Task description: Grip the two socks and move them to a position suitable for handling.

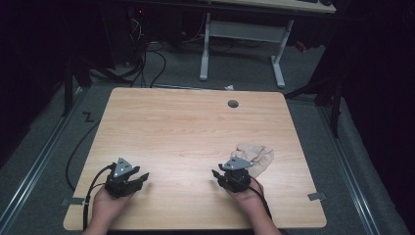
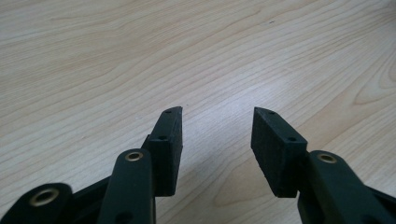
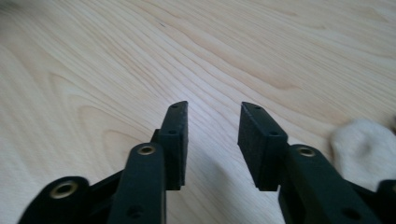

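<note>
A crumpled beige cloth (image 1: 257,157) lies on the wooden table (image 1: 186,127) at the near right; its fuzzy edge (image 3: 364,147) shows at the right of the right gripper view. My right gripper (image 1: 219,176) rests just left of and in front of the cloth, open, with bare wood between its pads (image 3: 214,116). My left gripper (image 1: 142,177) sits near the front left of the table, open and holding nothing (image 2: 217,119). A hand holds each gripper from the near edge.
A round cable hole (image 1: 233,104) sits near the table's far edge. Beyond the table stand a white desk frame (image 1: 242,39) and loose cables (image 1: 147,58) on the grey floor. Metal rails (image 1: 34,166) run along both sides.
</note>
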Demonstrator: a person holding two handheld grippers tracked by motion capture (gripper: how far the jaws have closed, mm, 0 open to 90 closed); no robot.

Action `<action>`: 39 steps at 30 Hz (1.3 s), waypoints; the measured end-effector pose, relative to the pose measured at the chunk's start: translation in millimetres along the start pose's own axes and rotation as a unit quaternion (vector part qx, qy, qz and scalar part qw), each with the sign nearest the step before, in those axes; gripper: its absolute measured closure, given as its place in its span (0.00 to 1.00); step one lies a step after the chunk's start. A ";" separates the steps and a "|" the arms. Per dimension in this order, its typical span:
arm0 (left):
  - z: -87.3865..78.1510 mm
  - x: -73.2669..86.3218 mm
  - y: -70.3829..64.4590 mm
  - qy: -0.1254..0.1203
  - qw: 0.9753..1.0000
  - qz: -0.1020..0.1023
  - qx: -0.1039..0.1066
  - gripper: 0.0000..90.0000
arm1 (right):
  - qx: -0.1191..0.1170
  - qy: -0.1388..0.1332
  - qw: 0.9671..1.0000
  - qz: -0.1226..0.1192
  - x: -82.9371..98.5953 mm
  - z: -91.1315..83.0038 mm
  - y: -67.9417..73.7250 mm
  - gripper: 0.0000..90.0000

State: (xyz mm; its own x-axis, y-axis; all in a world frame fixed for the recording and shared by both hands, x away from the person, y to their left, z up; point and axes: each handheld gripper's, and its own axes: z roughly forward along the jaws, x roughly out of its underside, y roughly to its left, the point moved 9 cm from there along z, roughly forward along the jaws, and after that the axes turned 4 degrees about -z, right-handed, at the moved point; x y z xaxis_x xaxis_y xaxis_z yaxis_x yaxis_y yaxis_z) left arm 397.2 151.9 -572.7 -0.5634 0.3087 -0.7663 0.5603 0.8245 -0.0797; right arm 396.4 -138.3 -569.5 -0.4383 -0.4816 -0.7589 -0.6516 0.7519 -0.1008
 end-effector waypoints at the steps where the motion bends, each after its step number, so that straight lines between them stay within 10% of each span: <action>1: 0.6 -2.4 -0.9 -0.005 1.000 -0.003 0.002 0.60 | 0.005 0.003 1.000 0.001 2.8 0.5 -2.6 0.69; 26: 0.0 0.1 -8.6 0.004 1.000 -0.001 0.028 0.54 | 0.028 -0.022 0.999 0.031 2.0 -18.7 -25.2 0.67; 39: 1.9 1.0 -9.8 0.008 0.999 -0.007 0.032 0.53 | 0.094 -0.035 0.992 0.078 3.0 -38.7 -96.0 0.65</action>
State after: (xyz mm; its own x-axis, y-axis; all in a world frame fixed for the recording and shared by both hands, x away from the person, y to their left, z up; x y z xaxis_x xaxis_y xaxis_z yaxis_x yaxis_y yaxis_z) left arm 392.3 143.2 -573.9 -0.5799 0.3056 -0.7552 0.5898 0.7970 -0.1304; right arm 433.6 -229.3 -537.1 -0.4758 -0.3250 -0.8173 -0.4492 0.8887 -0.0919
